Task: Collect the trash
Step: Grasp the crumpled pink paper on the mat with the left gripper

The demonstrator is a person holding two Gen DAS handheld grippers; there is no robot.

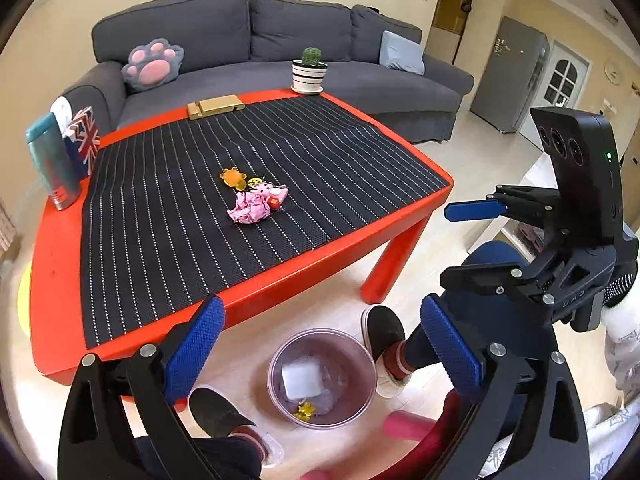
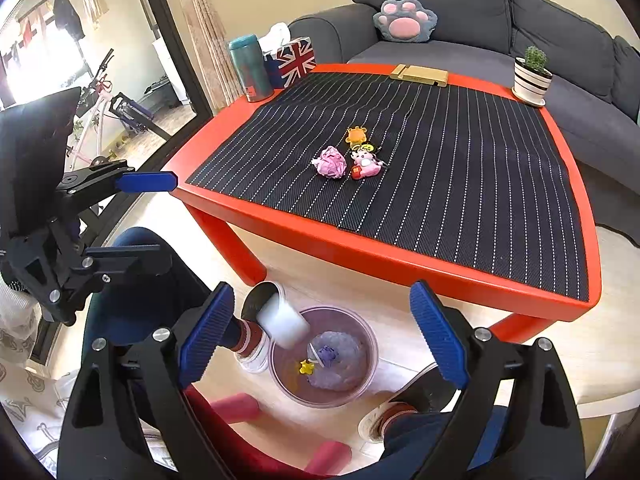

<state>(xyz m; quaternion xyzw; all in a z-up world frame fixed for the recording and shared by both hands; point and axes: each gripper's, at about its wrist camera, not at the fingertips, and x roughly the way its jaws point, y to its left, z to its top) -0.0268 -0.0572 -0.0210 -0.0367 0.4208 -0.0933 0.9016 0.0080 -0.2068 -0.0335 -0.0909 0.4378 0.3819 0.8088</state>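
Both grippers, left [image 1: 320,344] and right [image 2: 322,330], are hanging wide open, empty, over the clear plastic trash bin [image 1: 362,354] on the floor. Crumpled pink paper wad [image 2: 330,162] is sitting mid-table on the black striped mat [image 2: 460,168]; bin contents are looking blurry.

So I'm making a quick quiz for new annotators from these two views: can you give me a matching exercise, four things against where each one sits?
Things:
1. crumpled pink paper
2. potted cactus
3. paw cushion
4. white block

Places:
A. on the sofa
B. in the bin on the floor
C. middle of the striped mat
D. far corner of the red table

Pairs: 1-C, 2-D, 3-A, 4-B
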